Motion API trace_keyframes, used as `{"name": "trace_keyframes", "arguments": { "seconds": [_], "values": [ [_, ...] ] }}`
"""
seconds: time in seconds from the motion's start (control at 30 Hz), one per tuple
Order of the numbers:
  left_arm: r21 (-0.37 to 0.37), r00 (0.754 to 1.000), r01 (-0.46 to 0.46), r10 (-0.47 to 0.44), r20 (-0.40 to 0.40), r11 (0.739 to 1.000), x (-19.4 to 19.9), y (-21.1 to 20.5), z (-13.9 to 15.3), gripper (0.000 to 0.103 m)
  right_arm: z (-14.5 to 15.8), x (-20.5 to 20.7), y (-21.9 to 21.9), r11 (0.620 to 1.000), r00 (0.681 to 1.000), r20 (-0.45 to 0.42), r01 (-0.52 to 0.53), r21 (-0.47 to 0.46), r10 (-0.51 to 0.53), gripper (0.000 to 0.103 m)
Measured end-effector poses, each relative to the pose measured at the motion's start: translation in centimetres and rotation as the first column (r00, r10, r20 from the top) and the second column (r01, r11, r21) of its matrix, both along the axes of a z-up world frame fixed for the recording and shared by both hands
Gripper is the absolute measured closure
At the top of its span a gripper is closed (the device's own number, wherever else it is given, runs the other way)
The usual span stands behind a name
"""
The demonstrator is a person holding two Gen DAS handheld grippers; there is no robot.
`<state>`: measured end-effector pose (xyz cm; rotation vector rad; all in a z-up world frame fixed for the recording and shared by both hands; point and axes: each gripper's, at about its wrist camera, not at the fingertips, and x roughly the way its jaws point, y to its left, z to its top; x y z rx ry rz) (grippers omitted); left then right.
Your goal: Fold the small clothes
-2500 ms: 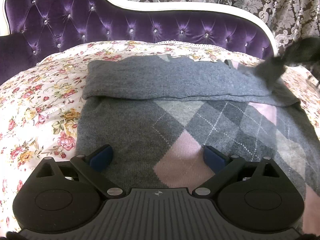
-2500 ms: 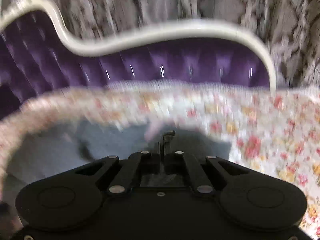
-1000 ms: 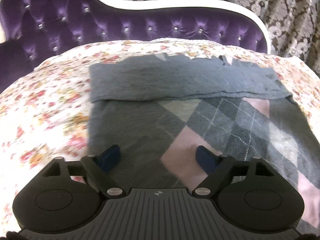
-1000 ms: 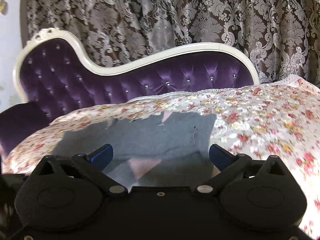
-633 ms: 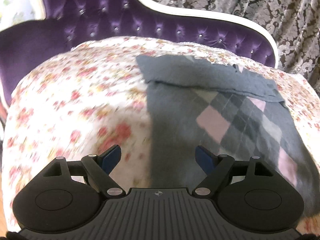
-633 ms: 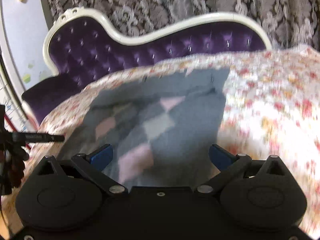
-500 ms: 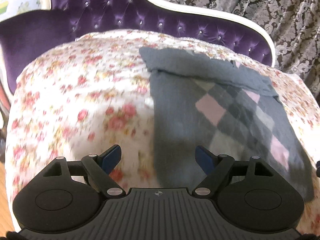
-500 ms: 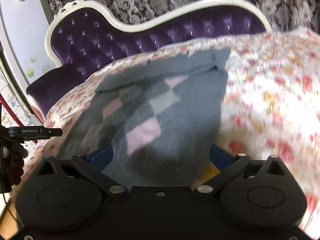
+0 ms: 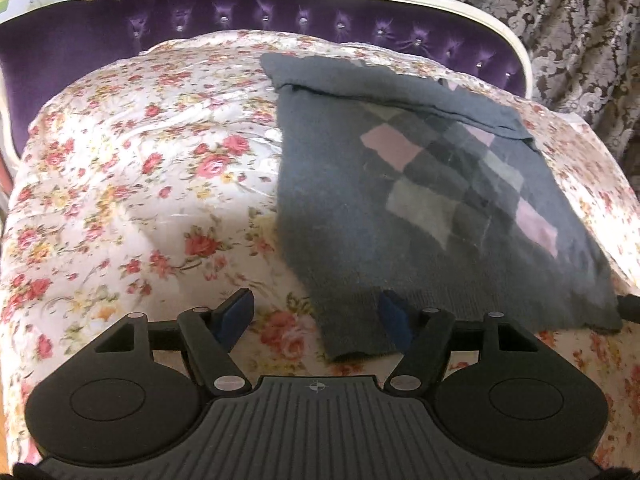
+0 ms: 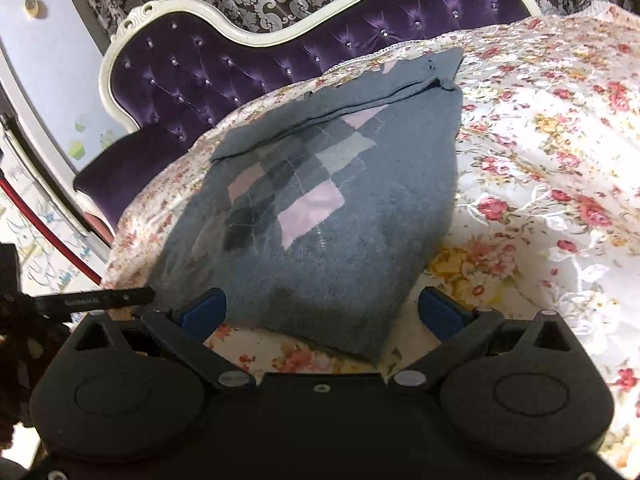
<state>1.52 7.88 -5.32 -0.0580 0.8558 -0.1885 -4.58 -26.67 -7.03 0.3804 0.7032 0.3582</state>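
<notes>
A grey sweater (image 9: pixel 420 200) with a pink and pale grey diamond pattern lies flat on a floral cover (image 9: pixel 140 168) spread over a purple tufted sofa (image 9: pixel 240 4). Its far edge is folded over into a plain grey band (image 9: pixel 384 84) across the top. Behind the sofa hangs a damask curtain (image 9: pixel 560 12).

In the left wrist view, the left gripper (image 9: pixel 316 314) hangs over the sweater's near left corner. Its jaws are closing but stand well apart: one blue pad (image 9: pixel 236 312) is over bare floral cover, the other over the sweater's hem, with the corner of the knit lying between them. The pads do not press on the cloth.

In the right wrist view, the right gripper (image 10: pixel 322 308) hangs over the sweater's (image 10: pixel 340 200) near right corner. Its jaws stand wide, and the corner of the knit lies between the two blue pads (image 10: pixel 438 312), untouched by either. The floral cover (image 10: pixel 540 140) stretches away to the right. At the left edge of this view a dark bar with small lettering (image 10: pixel 92 300) reaches in beside the sweater's hem, attached to dark gear; it is cut off by the frame. Behind it are a pale wall (image 10: pixel 36 60) and the sofa's (image 10: pixel 200 68) white carved frame.
</notes>
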Motion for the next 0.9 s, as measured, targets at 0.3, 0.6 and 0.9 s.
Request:
{"name": "trace_keyframes", "arguments": {
  "seconds": [0.3,0.6,0.9],
  "values": [
    [-0.018,0.996,0.081,-0.081,0.022,0.997,1.2,-2.3,-0.4,0.065,-0.5,1.2,0.3,0.996,1.000,0.023,-0.003,0.094,0.001,0.002],
    [-0.093,0.999,0.035,-0.034,0.012,0.995,0.6,-1.0,-0.4,0.093,-0.1,0.9,0.2,1.000,1.000,0.000,0.023,-0.004,-0.023,0.051],
    [-0.243,0.996,0.005,0.017,0.087,0.970,1.0,0.6,2.5,0.097,2.1,1.3,-0.4,1.000,1.000,0.029,0.005,0.021,-0.006,0.090]
  ]
}}
